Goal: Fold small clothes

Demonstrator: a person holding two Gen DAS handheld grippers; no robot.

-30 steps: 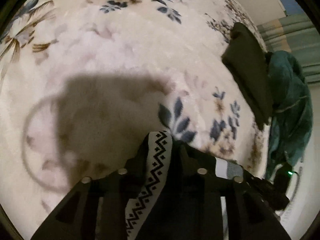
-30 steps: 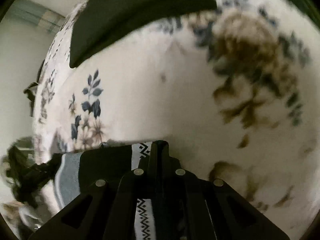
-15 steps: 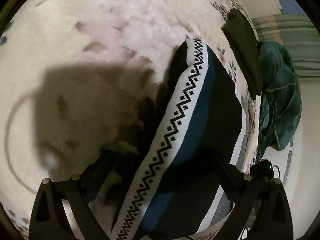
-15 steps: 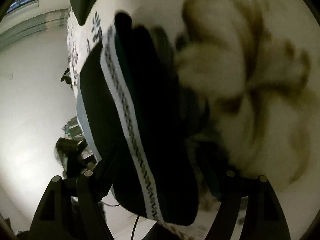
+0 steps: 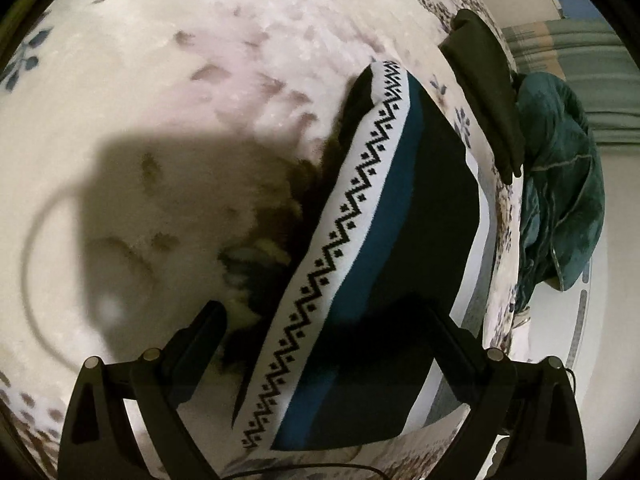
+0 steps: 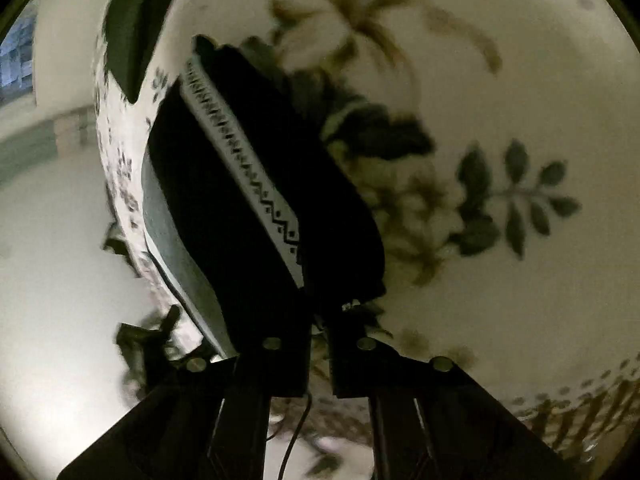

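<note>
A small dark garment (image 5: 404,248) with a white zigzag band, a teal stripe and a grey edge lies folded on the floral blanket (image 5: 192,80). My left gripper (image 5: 324,316) is open, its fingers spread on either side of the garment's near end, holding nothing. In the right wrist view the same garment (image 6: 248,200) lies just ahead. My right gripper (image 6: 320,316) has its fingers close together with a narrow gap at the garment's near edge; I cannot tell whether cloth is pinched.
A folded dark green item (image 5: 486,80) lies further back on the blanket, also in the right wrist view (image 6: 136,28). A teal blanket (image 5: 560,184) hangs over the bed's edge. A thin cable (image 6: 294,440) runs below the right gripper.
Both grippers let go of the garment and drew back; it now lies flat on the blanket. The left gripper opened wide. The right gripper's fingers closed in from their wide spread.
</note>
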